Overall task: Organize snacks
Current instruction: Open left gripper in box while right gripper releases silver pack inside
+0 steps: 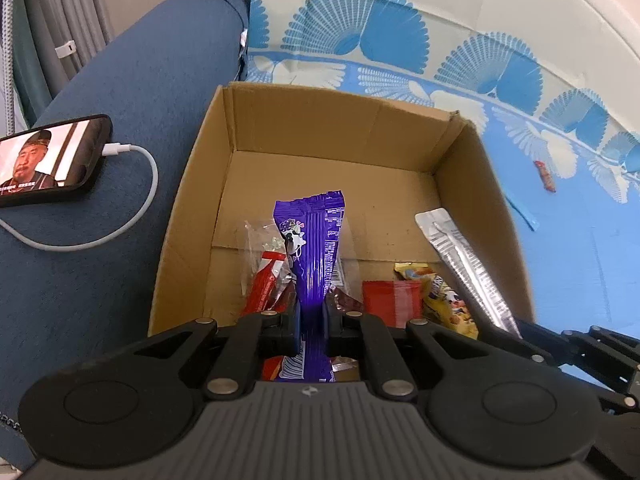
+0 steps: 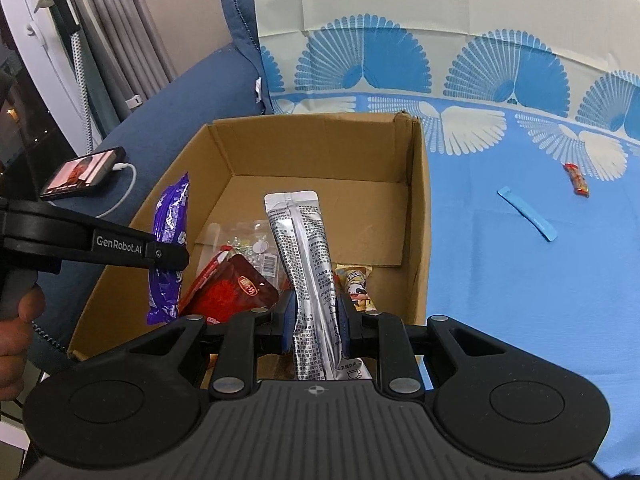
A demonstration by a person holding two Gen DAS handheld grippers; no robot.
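Observation:
An open cardboard box [image 1: 304,120] [image 2: 418,216] stands on a blue patterned cloth. My left gripper [image 1: 312,320] is shut on a purple snack packet [image 1: 312,248] [image 2: 170,216], held over the box. My right gripper [image 2: 316,316] is shut on a long silver sachet [image 2: 304,256] [image 1: 464,264], also above the box. On the box floor lie red packets [image 2: 232,292] [image 1: 392,300], a clear packet [image 2: 256,248] and a yellow cartoon-printed snack [image 1: 444,296] [image 2: 358,288]. The left gripper [image 2: 160,254] shows from the side in the right wrist view.
A small red snack [image 2: 576,178] [image 1: 545,176] and a blue stick [image 2: 528,220] lie on the cloth right of the box. A phone [image 1: 48,160] [image 2: 80,174] with a white charging cable [image 1: 132,216] rests on the blue sofa arm at the left. A hand [image 2: 18,320] grips the left tool.

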